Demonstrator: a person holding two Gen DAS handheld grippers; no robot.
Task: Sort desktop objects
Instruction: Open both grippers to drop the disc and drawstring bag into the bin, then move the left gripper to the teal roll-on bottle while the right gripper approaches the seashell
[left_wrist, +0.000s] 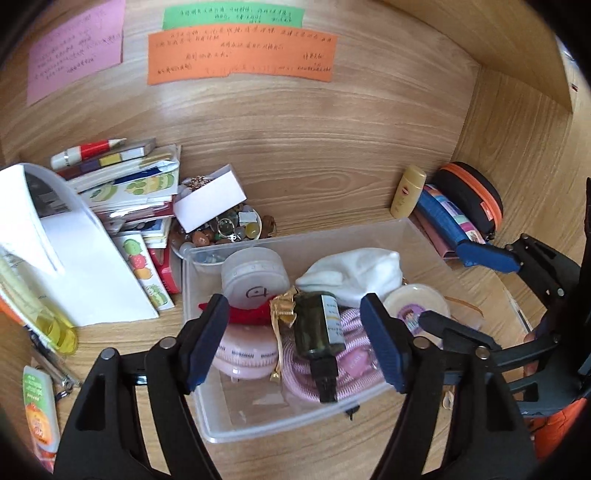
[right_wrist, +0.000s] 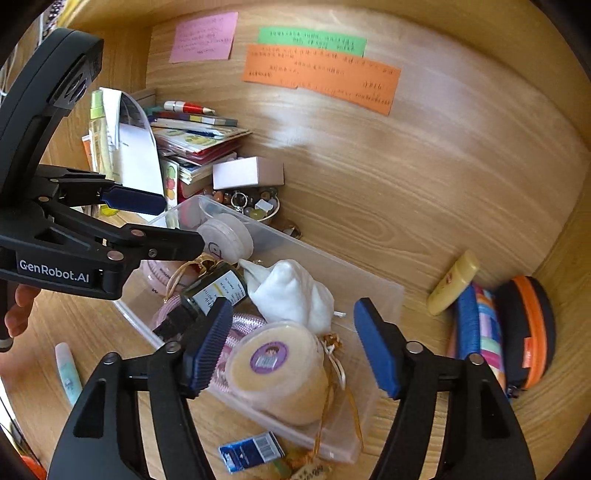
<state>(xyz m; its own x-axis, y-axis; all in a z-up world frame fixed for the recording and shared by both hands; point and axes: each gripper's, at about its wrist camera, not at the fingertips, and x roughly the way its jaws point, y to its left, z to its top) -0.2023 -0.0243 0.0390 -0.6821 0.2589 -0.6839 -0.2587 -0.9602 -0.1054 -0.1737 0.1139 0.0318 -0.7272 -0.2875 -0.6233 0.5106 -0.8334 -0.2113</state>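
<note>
A clear plastic bin (left_wrist: 295, 236) stands on the wooden desk, seen in both wrist views. In it lie a dark green bottle (left_wrist: 319, 332), a white cloth (left_wrist: 354, 273), a round white case (left_wrist: 255, 277), a pink cord (left_wrist: 354, 365) and a cream tin with a purple label (right_wrist: 277, 369). My left gripper (left_wrist: 295, 343) hangs open over the bin, the bottle below its gap and untouched. Over the bin's near right part, my right gripper (right_wrist: 291, 347) is open above the tin, gripping nothing.
A stack of booklets (left_wrist: 129, 184), a white sheet (left_wrist: 74, 266) and a bowl of beads (left_wrist: 229, 229) crowd the left. A yellow bottle (right_wrist: 454, 284), a blue pouch (right_wrist: 469, 325) and a black-orange case (right_wrist: 528, 328) sit right. A small blue box (right_wrist: 251, 450) lies before the bin.
</note>
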